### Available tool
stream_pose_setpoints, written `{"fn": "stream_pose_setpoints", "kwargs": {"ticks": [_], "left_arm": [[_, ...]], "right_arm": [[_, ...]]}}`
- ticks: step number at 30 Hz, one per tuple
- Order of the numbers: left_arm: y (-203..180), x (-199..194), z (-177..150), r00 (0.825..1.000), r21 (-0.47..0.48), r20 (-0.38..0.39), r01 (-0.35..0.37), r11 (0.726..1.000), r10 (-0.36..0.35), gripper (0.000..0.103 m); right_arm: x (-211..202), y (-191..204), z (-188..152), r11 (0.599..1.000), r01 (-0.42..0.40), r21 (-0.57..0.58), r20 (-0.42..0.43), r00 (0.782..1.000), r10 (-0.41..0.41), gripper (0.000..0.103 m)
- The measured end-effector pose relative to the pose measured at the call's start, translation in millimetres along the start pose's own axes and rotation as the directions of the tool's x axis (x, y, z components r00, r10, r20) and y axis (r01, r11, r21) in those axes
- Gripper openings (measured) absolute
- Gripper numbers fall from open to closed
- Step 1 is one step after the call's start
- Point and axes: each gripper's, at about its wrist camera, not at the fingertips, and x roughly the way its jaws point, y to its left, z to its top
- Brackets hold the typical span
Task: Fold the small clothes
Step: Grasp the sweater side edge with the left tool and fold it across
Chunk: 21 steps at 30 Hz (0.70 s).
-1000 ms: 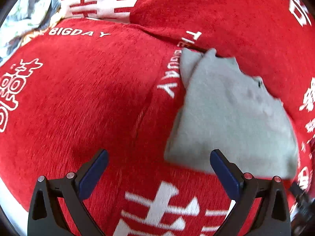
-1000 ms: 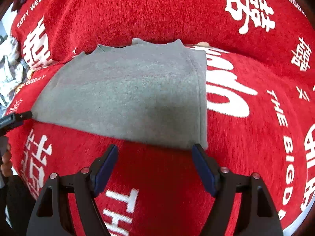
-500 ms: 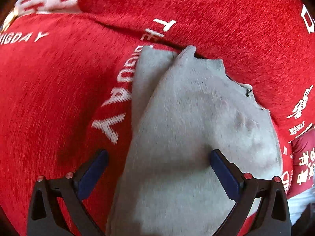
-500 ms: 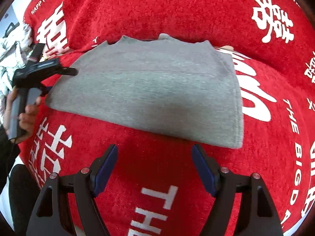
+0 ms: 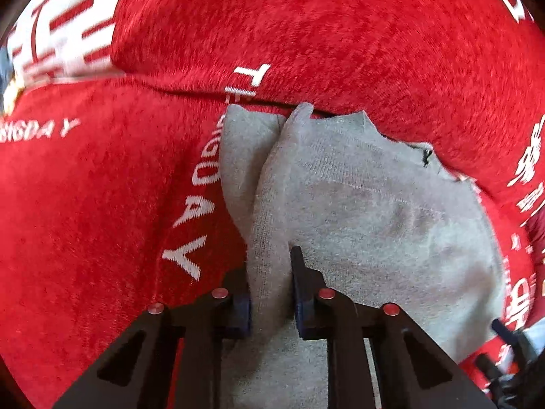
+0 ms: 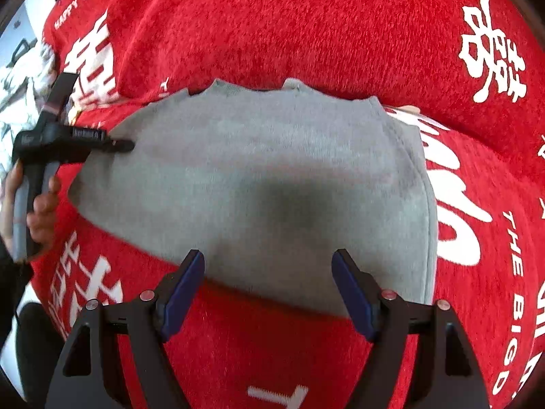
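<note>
While the left gripper point(image 5: 270, 289) has just been closing, its jaws now pinch a raised ridge of the soft grey knitted garment point(image 5: 368, 218) between the pads, so the pinch should take both layers before any lift. Ahead of the fingers it lies folded and flat on the red plush cover with white lettering point(image 6: 306, 24). Further right, the right gripper point(image 6: 269, 289) hangs wide open and empty, the garment's near hem between its fingertips.
</note>
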Motion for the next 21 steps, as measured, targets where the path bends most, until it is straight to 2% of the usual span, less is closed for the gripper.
{"fn": "stream_pose_setpoints", "kwargs": {"ticks": [3, 11, 16, 21], "left_arm": [[-5.1, -0.4, -0.9, 0.999, 0.023, 0.007, -0.034, 0.999, 0.034, 0.017], [-13.4, -5.6, -1.5, 0.998, 0.035, 0.017, -0.064, 0.997, 0.064, 0.015], [-29.9, -22.1, 0.4, 0.996, 0.052, 0.045, -0.077, 0.996, 0.074, 0.014], [-62.7, -43.3, 6.6, 0.995, 0.091, 0.069, -0.073, 0.993, 0.067, 0.014]], "right_arm": [[2.9, -2.3, 3.6, 1.000, -0.007, 0.017, 0.002, 1.000, 0.007, 0.080], [8.9, -14.7, -0.9, 0.999, -0.005, 0.045, -0.003, 1.000, 0.005, 0.080], [8.8, -26.8, -4.9, 0.997, -0.017, 0.078, 0.003, 1.000, 0.017, 0.080], [3.1, -39.2, -4.6, 0.994, -0.035, 0.101, 0.027, 0.999, 0.032, 0.080]]}}
